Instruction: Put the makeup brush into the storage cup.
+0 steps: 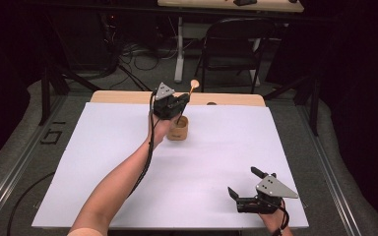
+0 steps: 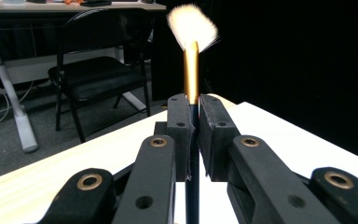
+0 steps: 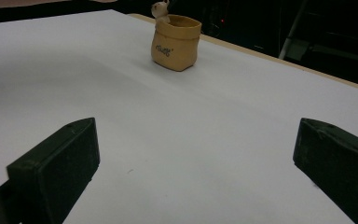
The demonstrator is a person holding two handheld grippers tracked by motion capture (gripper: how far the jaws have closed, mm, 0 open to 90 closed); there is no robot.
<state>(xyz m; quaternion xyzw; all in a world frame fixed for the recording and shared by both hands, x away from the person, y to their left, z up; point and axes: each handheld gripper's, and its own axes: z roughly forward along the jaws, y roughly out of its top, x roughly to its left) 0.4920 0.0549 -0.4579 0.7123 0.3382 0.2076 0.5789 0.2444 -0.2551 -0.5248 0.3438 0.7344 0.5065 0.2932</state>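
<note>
Setting: a table (image 1: 128, 187) covered by a white sheet, a dark room behind it, a folding chair (image 1: 234, 46) beyond the far edge.
Left gripper (image 1: 173, 104): held above the far middle of the table, jaws clamped together on the dark handle of a makeup brush (image 2: 192, 51).
Brush: upright, gold ferrule and pale bristles rising above the jaws, handle pointing down toward the pot.
Pot (image 1: 177, 128): small, tan, sack-shaped, standing just below the left gripper; a little figure sits at its rim.
Right gripper (image 1: 248, 188): low over the near right corner, jaws wide apart, nothing between them, well apart from the pot.
Step, as I judge it: the brush is either going into the pot or coming out; I cannot tell which.
Next move calls for: keeping the brush vertical over the pot's mouth.
</note>
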